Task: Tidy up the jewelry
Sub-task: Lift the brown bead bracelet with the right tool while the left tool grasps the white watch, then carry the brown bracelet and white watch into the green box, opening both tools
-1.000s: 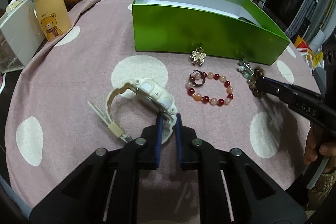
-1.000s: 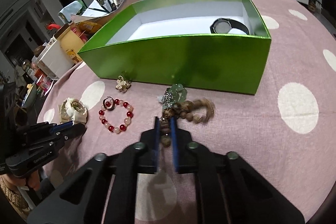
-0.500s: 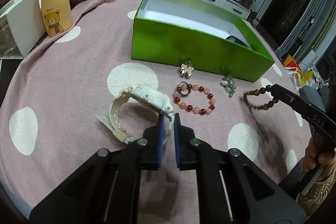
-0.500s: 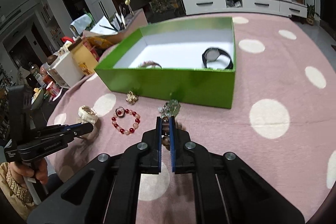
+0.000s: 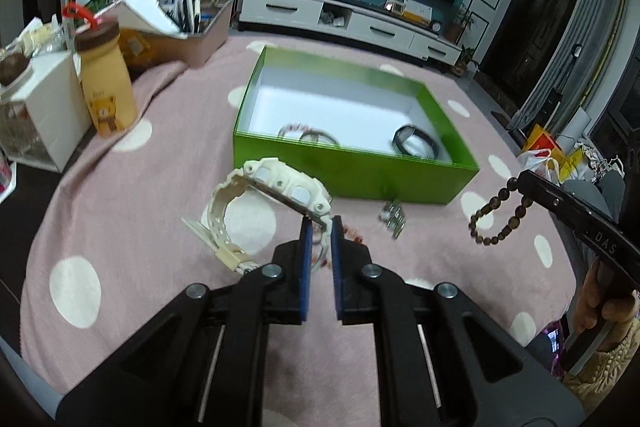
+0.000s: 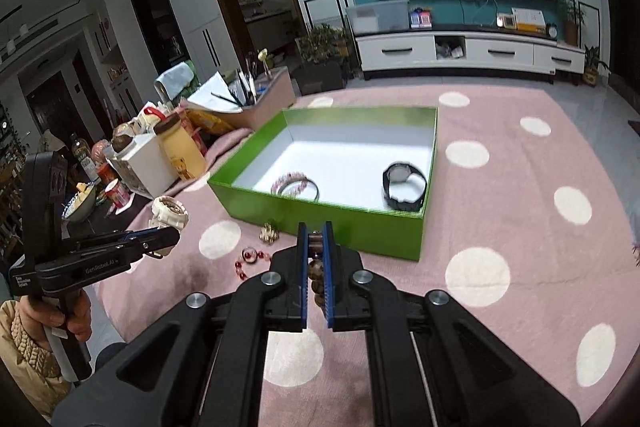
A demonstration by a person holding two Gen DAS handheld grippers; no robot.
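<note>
A: Change since the earlier frame: both grippers have risen off the pink dotted tablecloth, each taking its item up with it. The cream watch and the brown bead bracelet are now clear of the cloth.

B: Item 1, left gripper?

A: Jaws clenched on the strap of the cream watch; the watch hangs in the air in front of the green box, near its front wall.

B: Item 2, right gripper?

A: Jaws pinched on the brown bead bracelet (beads show between the blue pads); in the left view the loop dangles from the tip, to the right of the box.

B: Item 3, the box?

A: Open, white inside. Contents: 1 black watch at the right end, 1 pink bead bracelet with 1 thin dark bangle lying against it, at the front wall.

B: Loose on the cloth?

A: 1 gold flower brooch just before the box, 1 red bead bracelet with a ring on it, and 1 small silver-green charm.
</note>
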